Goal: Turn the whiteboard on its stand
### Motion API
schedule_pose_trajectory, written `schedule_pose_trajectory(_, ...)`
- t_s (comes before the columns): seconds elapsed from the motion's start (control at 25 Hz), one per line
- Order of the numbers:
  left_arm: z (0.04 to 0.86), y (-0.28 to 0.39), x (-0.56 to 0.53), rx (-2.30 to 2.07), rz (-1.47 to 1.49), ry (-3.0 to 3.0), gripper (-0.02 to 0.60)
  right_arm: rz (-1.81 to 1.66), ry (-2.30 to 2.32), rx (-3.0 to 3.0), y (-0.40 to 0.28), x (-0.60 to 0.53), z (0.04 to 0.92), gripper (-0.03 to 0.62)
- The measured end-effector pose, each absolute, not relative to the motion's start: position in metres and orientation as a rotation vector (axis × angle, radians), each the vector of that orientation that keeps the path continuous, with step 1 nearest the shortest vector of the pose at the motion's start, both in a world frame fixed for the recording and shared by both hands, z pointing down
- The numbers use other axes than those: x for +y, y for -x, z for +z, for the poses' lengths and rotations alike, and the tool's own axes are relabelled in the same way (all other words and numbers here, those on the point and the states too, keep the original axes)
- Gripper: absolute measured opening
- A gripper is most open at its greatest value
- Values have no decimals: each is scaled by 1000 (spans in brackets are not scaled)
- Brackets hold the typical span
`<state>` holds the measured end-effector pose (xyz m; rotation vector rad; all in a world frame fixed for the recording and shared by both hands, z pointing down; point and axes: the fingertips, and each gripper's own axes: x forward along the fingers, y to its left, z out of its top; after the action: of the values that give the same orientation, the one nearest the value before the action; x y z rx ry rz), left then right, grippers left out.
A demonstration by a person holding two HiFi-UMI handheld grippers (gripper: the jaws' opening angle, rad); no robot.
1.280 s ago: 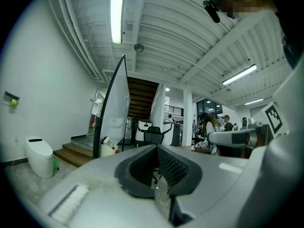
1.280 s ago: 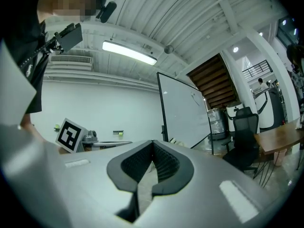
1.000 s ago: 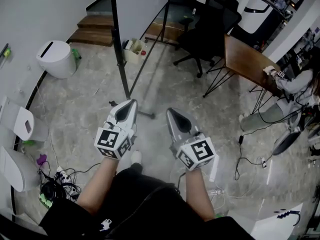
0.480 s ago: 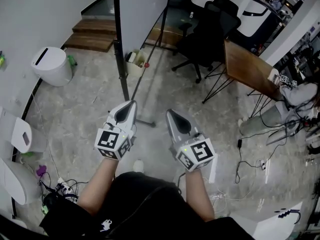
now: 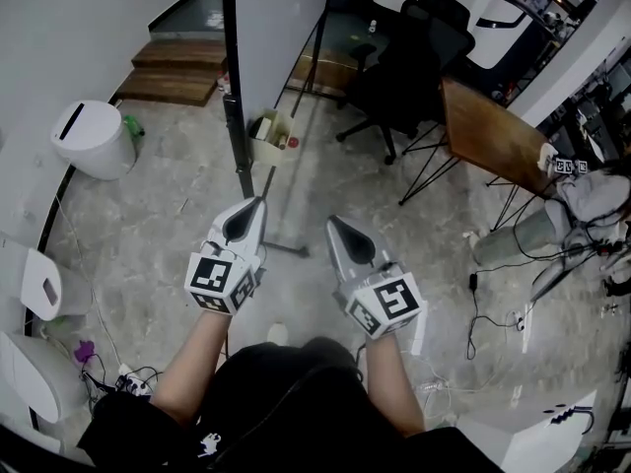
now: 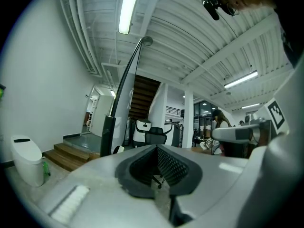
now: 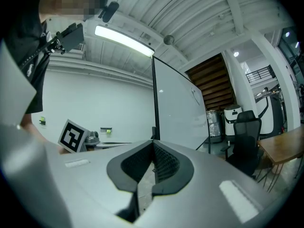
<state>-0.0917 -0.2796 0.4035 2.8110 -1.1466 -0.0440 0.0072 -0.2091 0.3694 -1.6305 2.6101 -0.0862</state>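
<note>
Both forearms bare, stretched forward and side by side at waist height, one gripper per hand, marker cubes facing up. Left gripper (image 5: 254, 211) clenched, nothing between its jaws; tip points at the black post (image 5: 235, 116) of the whiteboard stand, close but not touching. Right gripper (image 5: 338, 228) also clenched and empty, just right of the left one, angled slightly left. Whiteboard (image 5: 281, 28) stands upright straight ahead, seen nearly edge-on from the head view, stand foot (image 5: 286, 249) on the marble floor between the two gripper tips. Office chair (image 5: 409, 57) and wooden table (image 5: 488, 121) to the right, white bin (image 5: 91, 138) to the left.
</note>
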Motion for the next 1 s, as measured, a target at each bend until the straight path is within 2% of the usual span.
schedule_pose_trajectory(0.56,401,65,-298,-1120,-80,-2804,2,-140,1571,2631,-33,-237,376,5)
schedule_pose_trajectory(1.0,407,52,-327,-1319,-60,-2730,2,-156,1421,2686,-62,-265,369,5)
